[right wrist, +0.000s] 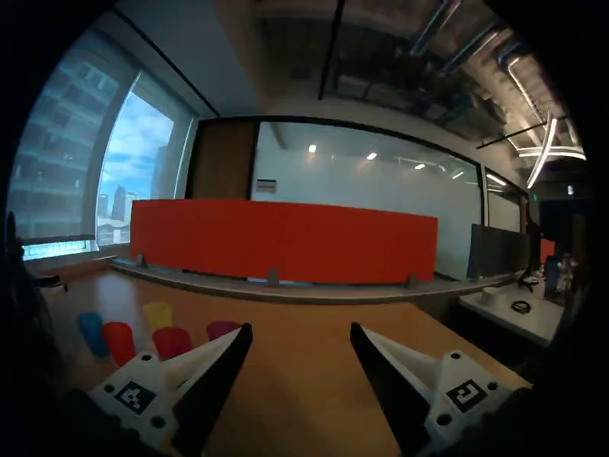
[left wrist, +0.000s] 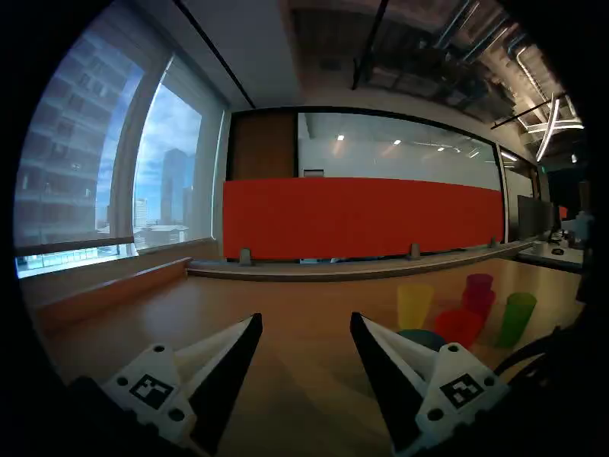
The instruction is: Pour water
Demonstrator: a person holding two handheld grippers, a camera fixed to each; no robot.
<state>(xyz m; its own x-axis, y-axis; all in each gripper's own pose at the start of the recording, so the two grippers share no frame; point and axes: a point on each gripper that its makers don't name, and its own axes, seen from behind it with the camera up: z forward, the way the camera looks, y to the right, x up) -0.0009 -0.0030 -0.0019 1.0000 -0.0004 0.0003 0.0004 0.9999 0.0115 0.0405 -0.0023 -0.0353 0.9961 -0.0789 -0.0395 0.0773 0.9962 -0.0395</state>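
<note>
The left gripper (left wrist: 306,320) hangs released and empty over the wooden surface (left wrist: 304,404). The coloured cups (left wrist: 459,326) stand clustered on it to the right, slightly farther off. The right gripper (right wrist: 301,329) is likewise released and empty, with the coloured cups (right wrist: 172,341) to its left.

An office: wooden desk (left wrist: 304,320) with red divider panel (left wrist: 358,217), monitor (left wrist: 533,217), glass partition wall (left wrist: 396,148), city-view windows (left wrist: 164,183).

dim interior, bright daylight from window (left wrist: 164,190), ceiling lights, curved fisheye edges
</note>
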